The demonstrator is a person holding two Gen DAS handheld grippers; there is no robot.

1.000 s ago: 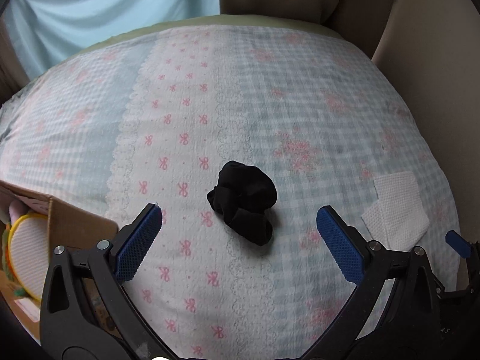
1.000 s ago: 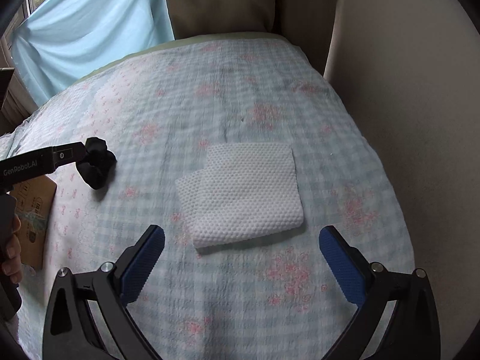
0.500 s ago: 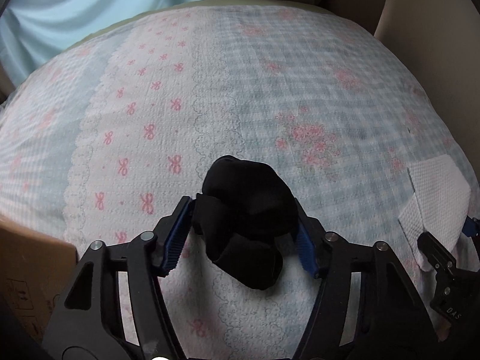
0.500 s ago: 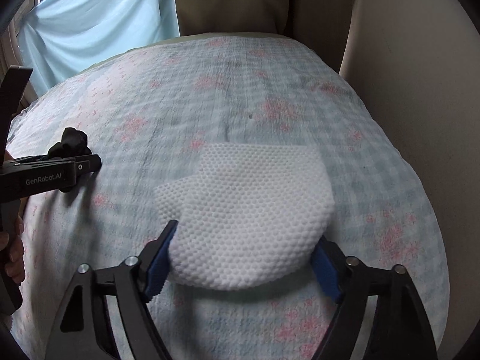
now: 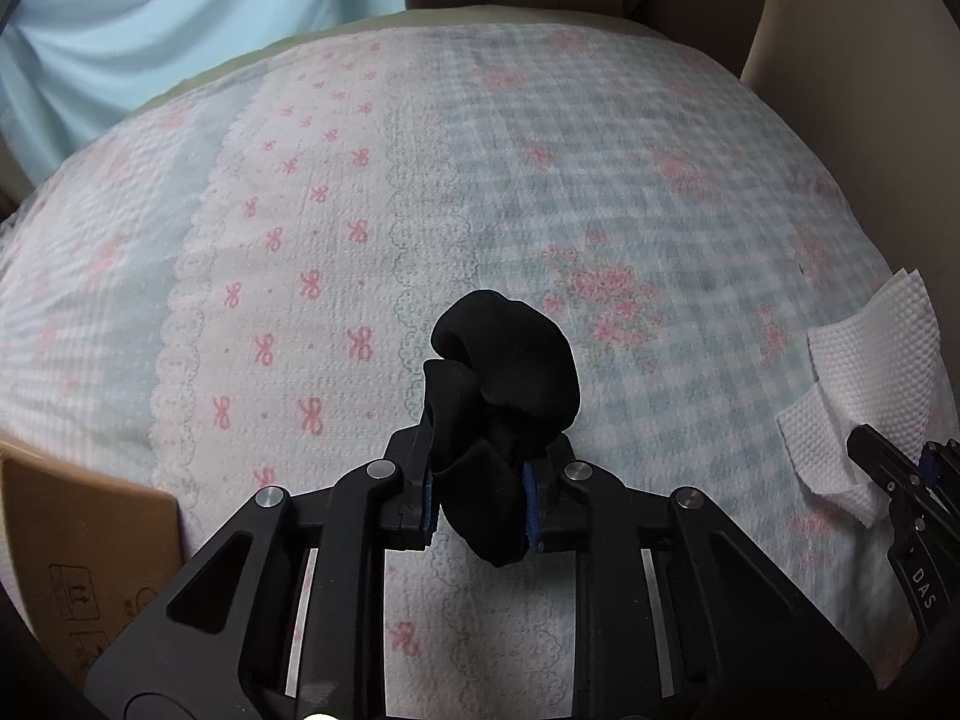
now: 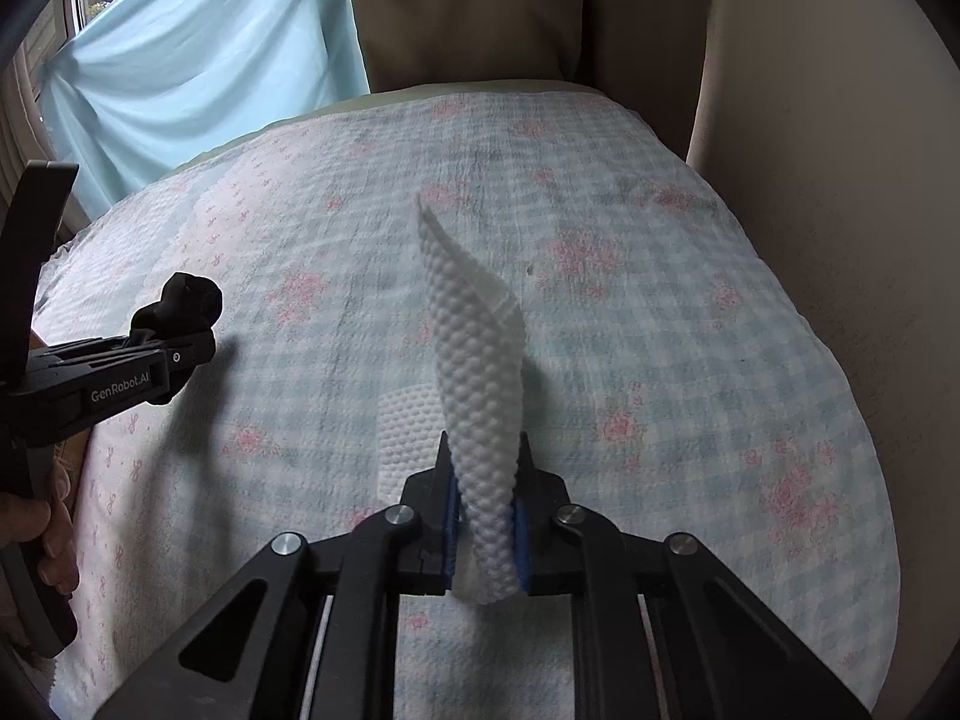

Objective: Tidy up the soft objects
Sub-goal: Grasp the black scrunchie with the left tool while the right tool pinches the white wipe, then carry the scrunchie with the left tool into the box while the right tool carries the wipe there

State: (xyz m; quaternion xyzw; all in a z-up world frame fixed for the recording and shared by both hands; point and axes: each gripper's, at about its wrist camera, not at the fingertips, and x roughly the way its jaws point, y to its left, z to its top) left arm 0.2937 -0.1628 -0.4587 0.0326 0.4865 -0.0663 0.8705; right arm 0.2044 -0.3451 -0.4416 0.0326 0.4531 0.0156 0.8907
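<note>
My left gripper [image 5: 478,495] is shut on a crumpled black sock [image 5: 504,384], which bulges up between the blue pads above the patterned bedspread [image 5: 360,192]. In the right wrist view the left gripper [image 6: 174,339] shows at the left with the black sock [image 6: 189,294] in it. My right gripper [image 6: 485,525] is shut on a white textured cloth [image 6: 477,372], pinched into an upright fold; a flap of it still lies on the bedspread. In the left wrist view the cloth [image 5: 870,354] and the right gripper [image 5: 888,468] show at the right edge.
A cardboard box [image 5: 78,540] stands at the bed's lower left. A beige wall [image 6: 840,120] runs along the right side of the bed. A brown headboard cushion [image 6: 468,6] and a light blue curtain [image 6: 198,66] are at the far end.
Both grippers have closed fully: the left on the black sock, the right on the white cloth, which has folded upright between the pads. Both items are lifting off the bedspread.
</note>
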